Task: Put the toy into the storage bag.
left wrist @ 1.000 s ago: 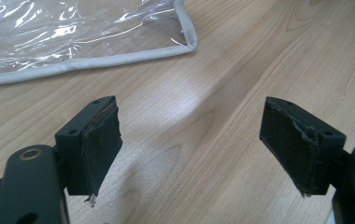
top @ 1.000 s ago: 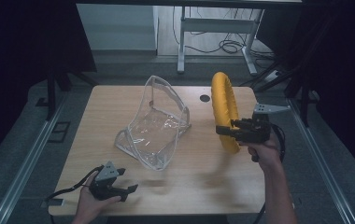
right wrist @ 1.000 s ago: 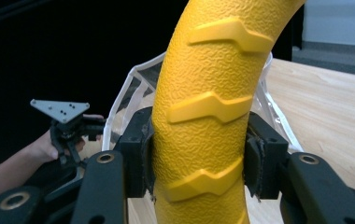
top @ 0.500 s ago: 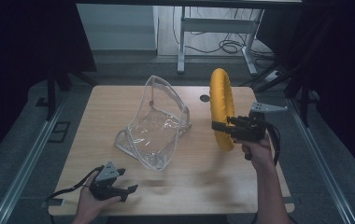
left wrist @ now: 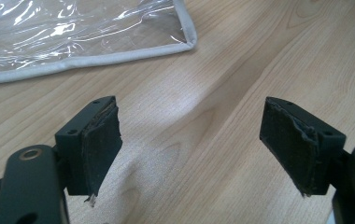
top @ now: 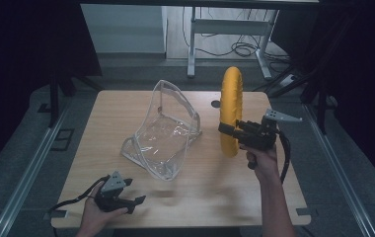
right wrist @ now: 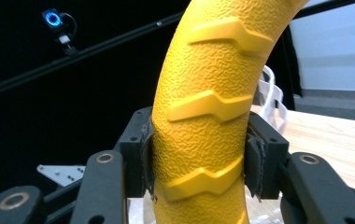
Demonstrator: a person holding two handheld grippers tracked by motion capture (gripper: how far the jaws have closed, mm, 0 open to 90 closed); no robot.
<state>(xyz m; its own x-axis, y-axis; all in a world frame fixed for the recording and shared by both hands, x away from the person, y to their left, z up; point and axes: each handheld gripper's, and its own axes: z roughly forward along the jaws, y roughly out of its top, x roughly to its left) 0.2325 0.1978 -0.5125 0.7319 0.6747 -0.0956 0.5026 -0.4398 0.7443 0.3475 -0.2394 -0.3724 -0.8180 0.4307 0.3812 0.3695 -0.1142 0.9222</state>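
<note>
From my feed: clear plastic zip pouch [top: 163,140] sits mid-table on the light wooden tabletop [top: 126,108], propped up. Yellow ridged rubber ring [top: 231,111] stands on edge just right of it, w/ right gripper [top: 227,129] at its near side. Left gripper [top: 135,201] is at front-left edge, well apart from the pouch.

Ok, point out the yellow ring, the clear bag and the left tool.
yellow ring [top: 232,98], high view, its upper outer curve.
clear bag [top: 166,136], high view, its transparent front panel.
left tool [top: 137,201], high view, between its open tips.
</note>
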